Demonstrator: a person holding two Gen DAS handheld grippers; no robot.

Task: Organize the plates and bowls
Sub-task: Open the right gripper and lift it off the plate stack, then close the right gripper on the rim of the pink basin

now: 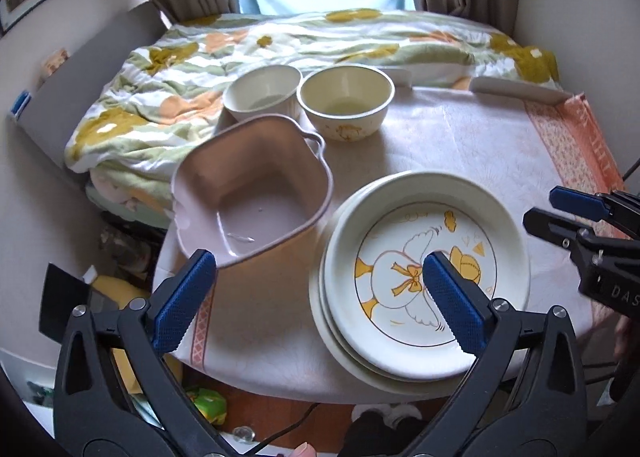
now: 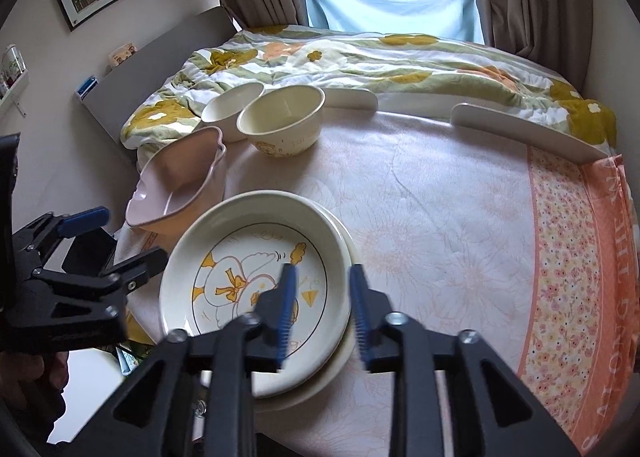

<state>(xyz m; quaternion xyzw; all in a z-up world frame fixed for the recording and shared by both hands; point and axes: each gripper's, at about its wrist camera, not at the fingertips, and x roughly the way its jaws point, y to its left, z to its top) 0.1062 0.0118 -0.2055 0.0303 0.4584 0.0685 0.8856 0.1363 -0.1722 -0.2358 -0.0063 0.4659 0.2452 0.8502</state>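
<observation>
Plates (image 1: 424,281) sat stacked at lower centre of the left wrist frame, on the surface (image 1: 460,145) near its front edge; top one carried a yellow-and-white cartoon print, plain cream ones showed beneath it, slightly offset. Surface was covered by a pale floral cloth with an orange border at the right. Bed with a flowered quilt (image 2: 360,57) ran across the upper frame, behind the surface. Pink bowl (image 1: 252,193), squarish with a small handle, stood left of the stack, just beside it, at the surface's left edge. Two cream bowls (image 1: 346,101) stood touching side by side in the upper middle, behind the pink one.

Left tool (image 1: 316,297) was wide open, nothing between its blue pads; one pad appeared over the pink bowl's near rim, the other over the printed plate. Right tool (image 2: 323,309) was partly open, pads not pressing on anything; the stack's right rim showed in the gap between them, contact not clear. Both hung above the stack.
</observation>
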